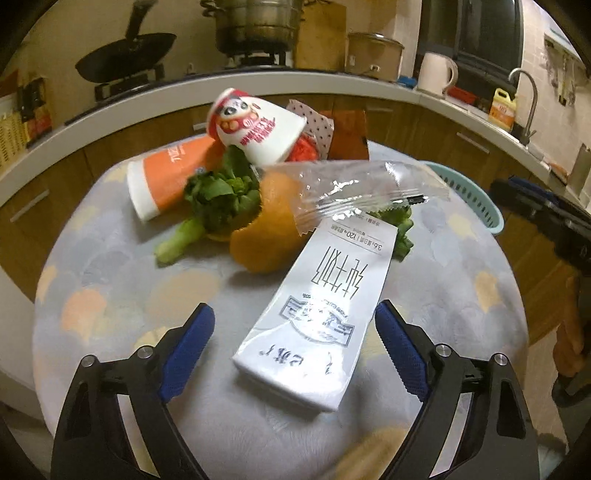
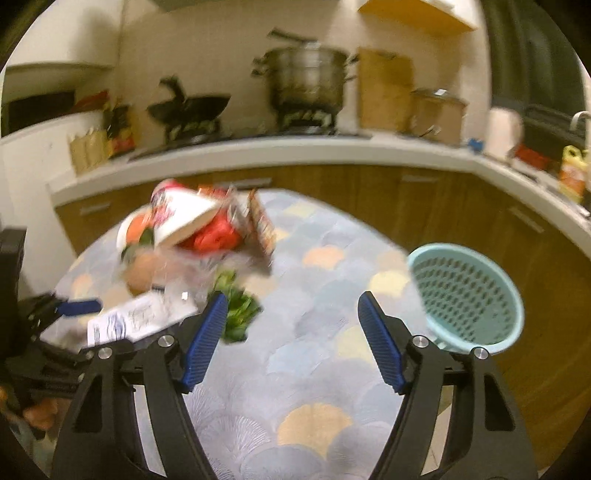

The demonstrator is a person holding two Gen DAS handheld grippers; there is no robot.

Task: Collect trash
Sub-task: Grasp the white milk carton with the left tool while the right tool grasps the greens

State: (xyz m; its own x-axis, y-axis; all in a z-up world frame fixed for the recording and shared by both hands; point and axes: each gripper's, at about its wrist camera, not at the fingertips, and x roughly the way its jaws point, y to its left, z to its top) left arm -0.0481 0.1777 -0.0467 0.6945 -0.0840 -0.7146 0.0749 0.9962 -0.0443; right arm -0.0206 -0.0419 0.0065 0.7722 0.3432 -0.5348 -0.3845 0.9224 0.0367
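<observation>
Nothing collected yet: teal perforated plastic basket [image 2: 469, 295] looks empty. Left claw [image 1: 295, 350] spread wide around white milk carton [image 1: 317, 317]; right claw [image 2: 291, 332] released, holding nothing.

Behind the table [image 1: 110, 288] with its scalloped pastel cloth you have a curved white countertop [image 1: 110, 107] over wooden cabinets [image 1: 424, 125]. On the stove: a black wok [image 1: 125, 55] to the left and a stacked steel steamer pot [image 1: 255, 26] beside it. To the right of those you see a wooden cutting board [image 1: 321, 37], a beige rice cooker [image 1: 373, 53] and a white kettle [image 1: 436, 72]. Far right: a faucet [image 1: 526, 96] and a yellow bottle [image 1: 502, 107] just beside it.
</observation>
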